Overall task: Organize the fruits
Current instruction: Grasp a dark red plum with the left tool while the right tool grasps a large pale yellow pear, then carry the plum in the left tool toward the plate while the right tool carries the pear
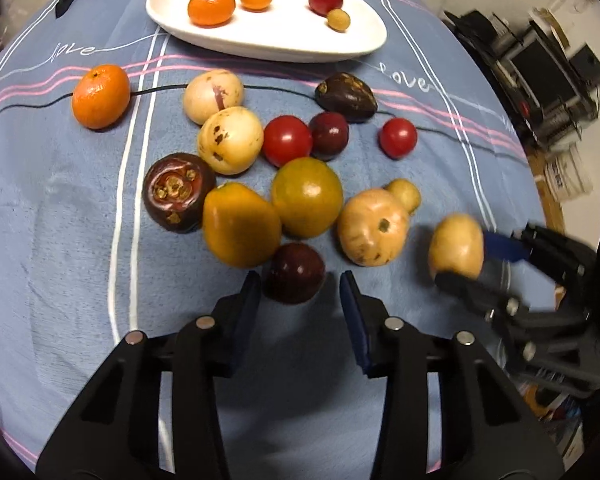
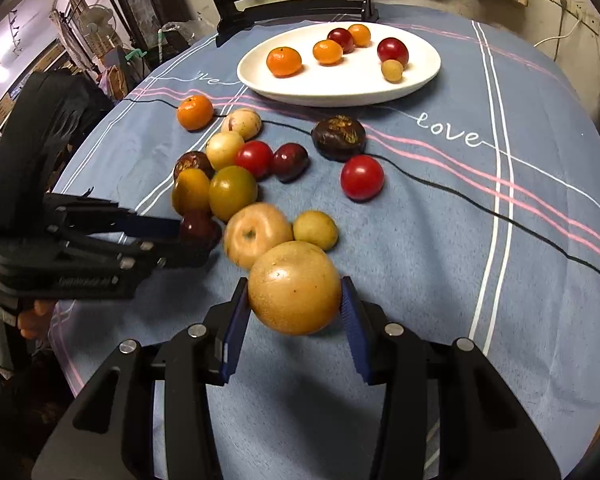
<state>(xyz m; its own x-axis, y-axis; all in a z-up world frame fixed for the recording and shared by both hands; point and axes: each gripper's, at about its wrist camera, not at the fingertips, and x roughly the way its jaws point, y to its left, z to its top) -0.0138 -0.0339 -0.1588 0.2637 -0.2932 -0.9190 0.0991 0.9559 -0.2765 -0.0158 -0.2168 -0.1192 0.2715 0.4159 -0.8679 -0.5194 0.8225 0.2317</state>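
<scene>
Right jaws clamp a tan fruit (image 2: pixel 294 287); left jaws stand open around a dark plum (image 1: pixel 295 273).

The right gripper (image 2: pixel 294 312) holds its fruit above the cloth (image 2: pixel 420 280). Only the right view shows the left gripper (image 2: pixel 198 242) reaching in sideways, its holder's hand cut off. Beyond the jaws lie loose fruits, then the white plate (image 1: pixel 284 46).

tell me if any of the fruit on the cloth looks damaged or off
Yes. The dark fruit at the left of the pile has a cracked, crusty tan patch on its face, and the dark fruit nearest the plate shows similar rough scarring on top. The pale round fruit carries brown blemishes. Nothing looks spilled.
</scene>
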